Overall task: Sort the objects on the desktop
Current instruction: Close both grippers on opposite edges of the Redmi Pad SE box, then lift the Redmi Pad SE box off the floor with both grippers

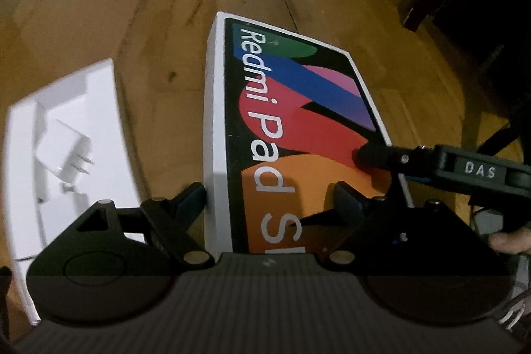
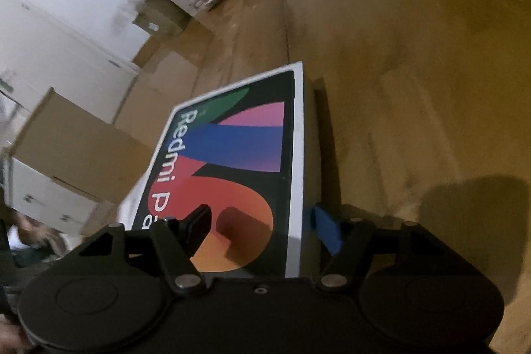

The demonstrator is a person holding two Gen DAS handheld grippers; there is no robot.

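One white box printed "Redmi Pad" lies on the wooden desk. Left gripper fingers straddle its near end, wide, not pressing. Right gripper fingers bracket its right edge; whether they press, I cannot tell. Its body reads "DAS". At nine o'clock sits a white tray holding a charger.

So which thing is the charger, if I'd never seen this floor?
Start at the wooden floor and find the colourful tablet box. Beside it, on the other side from the dark furniture, lies an open white tray. The charger sits in it: a small white block, the only thing with two metal prongs.
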